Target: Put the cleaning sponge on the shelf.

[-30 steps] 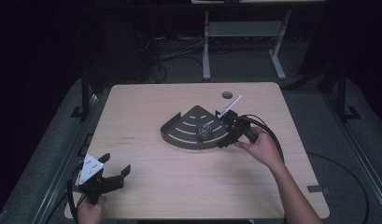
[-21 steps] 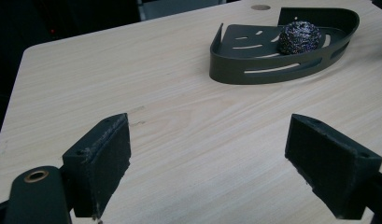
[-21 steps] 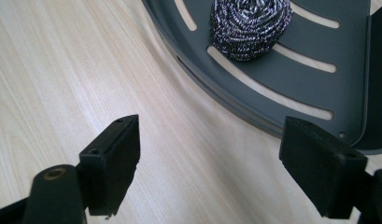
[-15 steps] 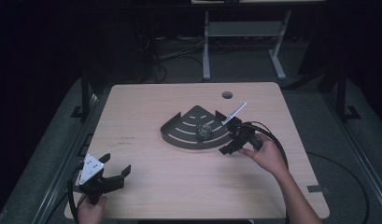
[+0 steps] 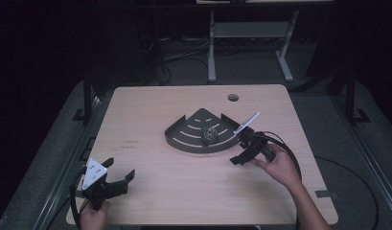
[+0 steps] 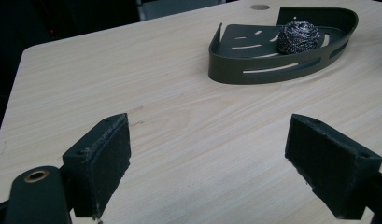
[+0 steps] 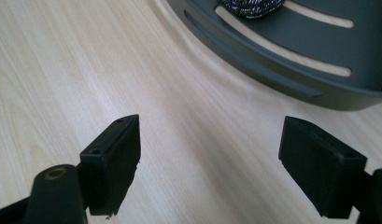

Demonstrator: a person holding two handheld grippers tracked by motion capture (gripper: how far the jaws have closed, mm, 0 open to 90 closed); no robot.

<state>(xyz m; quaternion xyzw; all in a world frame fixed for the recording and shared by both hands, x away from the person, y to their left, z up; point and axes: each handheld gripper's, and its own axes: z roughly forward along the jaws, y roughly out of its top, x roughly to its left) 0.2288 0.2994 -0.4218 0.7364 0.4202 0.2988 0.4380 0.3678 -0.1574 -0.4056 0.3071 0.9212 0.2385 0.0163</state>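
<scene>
No readable writing: tray (image 6: 254, 74), scourer (image 6: 298, 36).

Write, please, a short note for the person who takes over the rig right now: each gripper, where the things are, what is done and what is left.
Left gripper: open, holding nothing, near the table's front left corner, apart from everything.
Right gripper: open, holding nothing, just off the curved front wall of the tray, over bare wood.
Steel wool ball: lies inside the dark quarter-round tray, mid-table; neither gripper touches it.
Done: the ball sits in the tray, which looks like the finished placement.
Left: probably only to pull the right gripper clear, unless another step is planned.
</scene>
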